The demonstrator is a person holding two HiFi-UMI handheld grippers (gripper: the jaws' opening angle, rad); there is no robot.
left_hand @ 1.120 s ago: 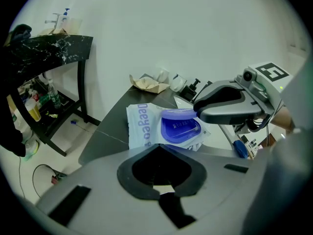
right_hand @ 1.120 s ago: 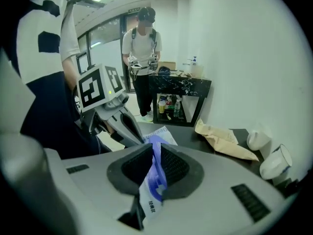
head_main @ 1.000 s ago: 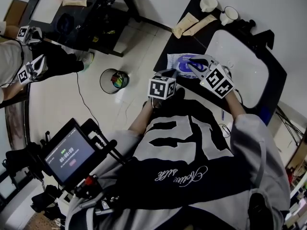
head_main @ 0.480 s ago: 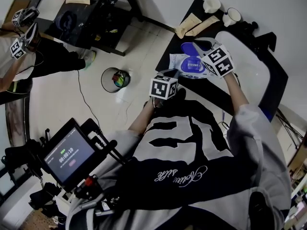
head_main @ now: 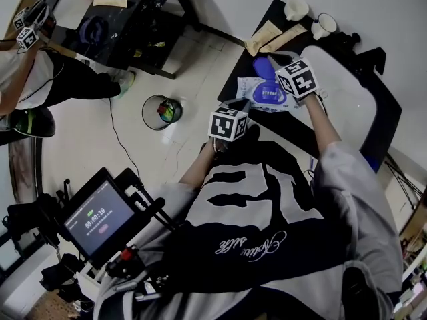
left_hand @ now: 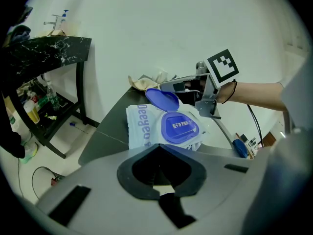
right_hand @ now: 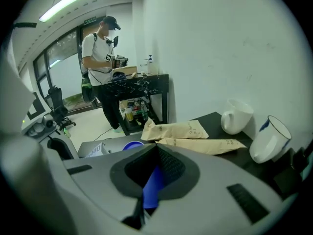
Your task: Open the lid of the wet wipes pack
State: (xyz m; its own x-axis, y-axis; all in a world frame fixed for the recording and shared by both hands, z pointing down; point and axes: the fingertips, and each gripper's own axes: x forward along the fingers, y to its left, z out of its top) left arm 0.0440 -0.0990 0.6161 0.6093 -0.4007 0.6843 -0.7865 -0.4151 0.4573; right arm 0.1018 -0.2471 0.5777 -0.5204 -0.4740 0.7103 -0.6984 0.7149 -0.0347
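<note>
The wet wipes pack (head_main: 253,91) (left_hand: 142,126) lies on the dark table (head_main: 243,62), white and blue. Its round blue lid (head_main: 263,67) (left_hand: 164,98) stands flipped up at the far side, and the blue opening ring (left_hand: 180,128) is exposed. My right gripper (head_main: 272,71) (left_hand: 171,86) is shut on the lid; in the right gripper view a blue strip of lid (right_hand: 154,185) shows between the jaws. My left gripper (head_main: 240,103) (left_hand: 159,146) is at the pack's near edge, jaws together on the wrapper.
Two tan paper sachets (head_main: 270,33) (right_hand: 181,130) and two white mugs (head_main: 295,7) (right_hand: 236,115) sit at the table's far end. A white board (head_main: 340,85) lies to the right. A waste bin (head_main: 160,112) stands on the floor. Another person (head_main: 27,65) works at the left.
My right gripper has risen and moved to the far side with the lid, swinging it from nearly flat on the pack to upright. The left gripper stayed put. The other person shifted.
</note>
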